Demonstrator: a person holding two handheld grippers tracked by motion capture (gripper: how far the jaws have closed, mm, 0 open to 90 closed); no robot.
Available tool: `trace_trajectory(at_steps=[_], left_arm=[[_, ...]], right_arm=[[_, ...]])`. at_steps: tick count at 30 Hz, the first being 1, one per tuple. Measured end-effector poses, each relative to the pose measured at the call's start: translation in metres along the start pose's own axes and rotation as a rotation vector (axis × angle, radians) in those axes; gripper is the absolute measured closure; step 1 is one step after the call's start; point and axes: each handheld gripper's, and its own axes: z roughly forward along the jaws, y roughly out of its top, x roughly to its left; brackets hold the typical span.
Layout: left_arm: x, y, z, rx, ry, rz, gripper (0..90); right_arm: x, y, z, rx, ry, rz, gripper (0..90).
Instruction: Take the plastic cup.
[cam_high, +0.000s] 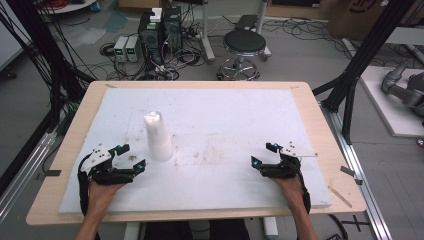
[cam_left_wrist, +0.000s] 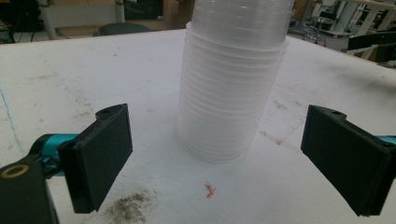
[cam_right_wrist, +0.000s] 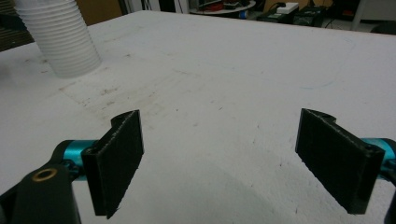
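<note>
No text, label, brand or number could be read on anything in the three views at that moment.

My high view looks down and forward over the table | my gripper views sit low, close | all share the cup stack.

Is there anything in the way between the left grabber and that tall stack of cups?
Nothing visible. The left gripper has its jaws open and faces the stack of cups straight on, with just bare white foam mat and a few small stains between them.
</note>
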Motion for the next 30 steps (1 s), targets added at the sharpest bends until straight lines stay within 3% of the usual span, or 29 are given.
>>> trace_trajectory(at_steps=[5,24,30], left_arm=[[0.0009,0.0003,0.0009,0.009,0.002,-0.01,8.8],[0.0012,0.001,0.0024,0.02,-0.013,-0.012,8.8],[0.0044,0.008,-0.0047,-0.001,-0.048,-0.005,8.8]], right_arm=[[0.001,-0.0003,-0.0005,-0.012,-0.002,-0.018,14.8],[-0.0003,-0.0003,-0.0007,-0.008,0.013,-0.007,14.8],[-0.0002,-0.0004,-0.001,-0.008,0.016,-0.009,14.8]])
